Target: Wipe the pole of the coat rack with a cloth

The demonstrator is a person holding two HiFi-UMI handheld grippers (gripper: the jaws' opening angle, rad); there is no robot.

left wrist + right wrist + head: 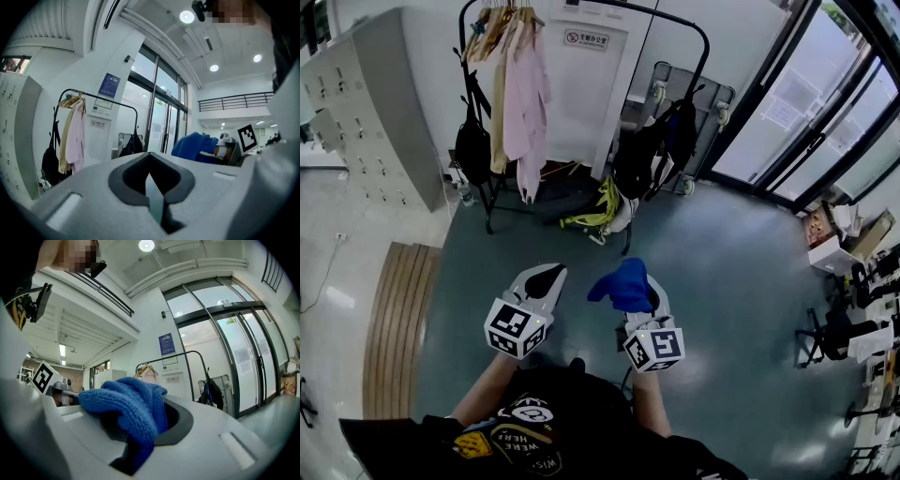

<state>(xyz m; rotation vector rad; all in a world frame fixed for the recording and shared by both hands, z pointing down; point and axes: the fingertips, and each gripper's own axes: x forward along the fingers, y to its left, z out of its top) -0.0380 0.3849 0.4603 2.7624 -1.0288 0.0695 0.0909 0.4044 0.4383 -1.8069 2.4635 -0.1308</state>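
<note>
My left gripper is pinched shut, empty; right gripper clamps the blue cloth by one fold. It looks soft, light and floppy, so the loose bunch should wrap the coat rack pole, far ahead

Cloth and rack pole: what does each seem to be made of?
Cloth: probably microfibre or terry, matt blue; it shows a looped, fuzzy weave and limp folds.
Pole: likely painted metal tube; it is thin, black and smoothly bent at the corner.
</note>
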